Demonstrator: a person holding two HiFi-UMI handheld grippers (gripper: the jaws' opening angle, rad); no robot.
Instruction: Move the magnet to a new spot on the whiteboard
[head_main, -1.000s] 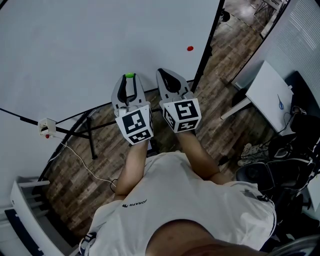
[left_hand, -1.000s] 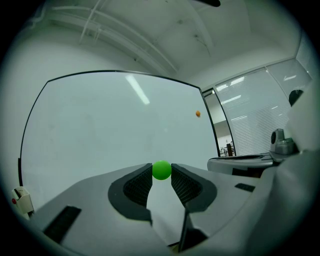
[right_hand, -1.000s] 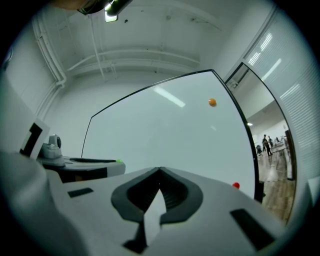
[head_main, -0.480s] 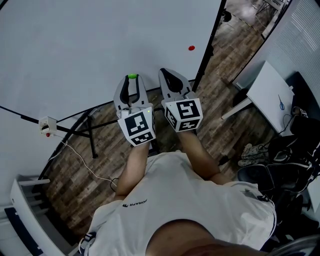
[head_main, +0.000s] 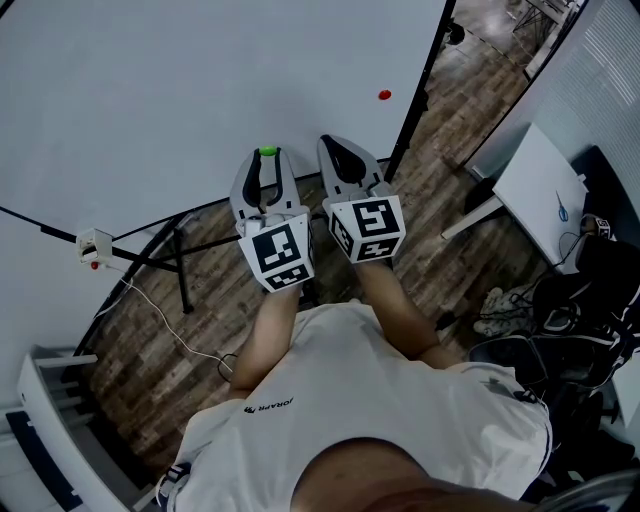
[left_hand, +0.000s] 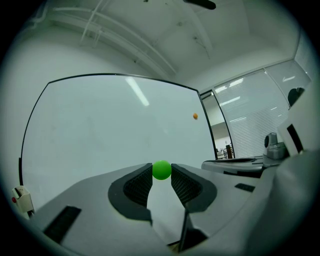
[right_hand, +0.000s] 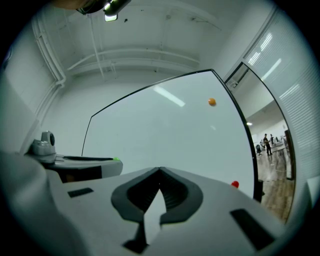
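A small green ball magnet (head_main: 267, 152) (left_hand: 161, 170) sits pinched between the tips of my left gripper (head_main: 267, 156) (left_hand: 161, 173), which is shut on it. It is held at the lower part of the whiteboard (head_main: 150, 90) (left_hand: 100, 130) (right_hand: 160, 135); whether it touches the board I cannot tell. My right gripper (head_main: 332, 142) (right_hand: 160, 170) is just to the right of the left one, shut, with nothing in it. A red magnet (head_main: 384, 95) (right_hand: 234, 184) is stuck near the board's right edge. Higher up is an orange magnet (left_hand: 195, 116) (right_hand: 212, 102).
The board's black stand legs (head_main: 165, 250) spread over the wooden floor below the grippers. A small white box (head_main: 92, 247) (left_hand: 20, 197) with a cable hangs at the board's lower left. A white desk (head_main: 540, 190), bags and shoes (head_main: 580, 300) stand to the right.
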